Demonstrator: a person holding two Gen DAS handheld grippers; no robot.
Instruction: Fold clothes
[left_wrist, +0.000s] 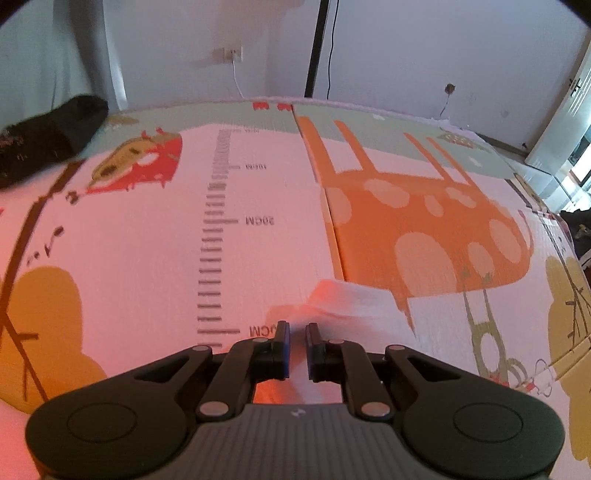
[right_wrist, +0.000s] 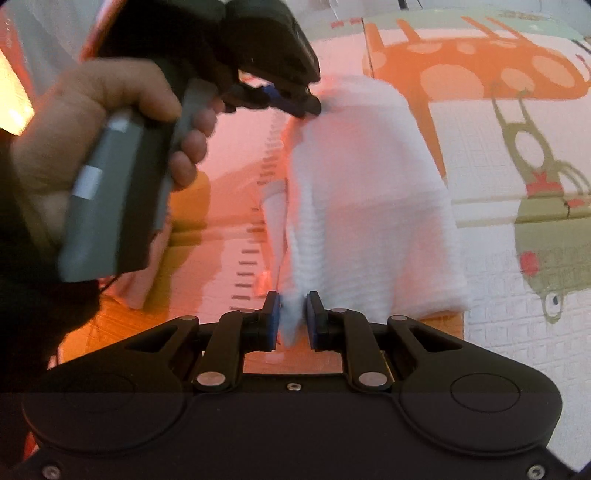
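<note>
- White ribbed cloth (right_wrist: 369, 192) hung in a draped fold above the printed play mat (right_wrist: 517, 350); you had it pinched at two edges, one per tool.
- Your left hand (right_wrist: 92, 147) gripped the grey handle of your left tool (right_wrist: 295, 105) at the left of the right wrist view; its tips met the cloth's far top edge, with the jaws nearly together on the fabric.
- From the left wrist view, that left tool (left_wrist: 297, 332) showed a narrow gap between its blue pads, with blurred white fabric (left_wrist: 343, 299) lying at and just past the tips.
- Your right tool (right_wrist: 293, 299) was clenched on the cloth's near edge, a bunched strip of fabric sitting between its blue pads (right_wrist: 273, 317).
- Beneath the cloth the mat carried a ruler print and an orange spotted animal.
- A dark sock (left_wrist: 48, 144) lay at the mat's far left edge, well apart from the cloth.
</note>
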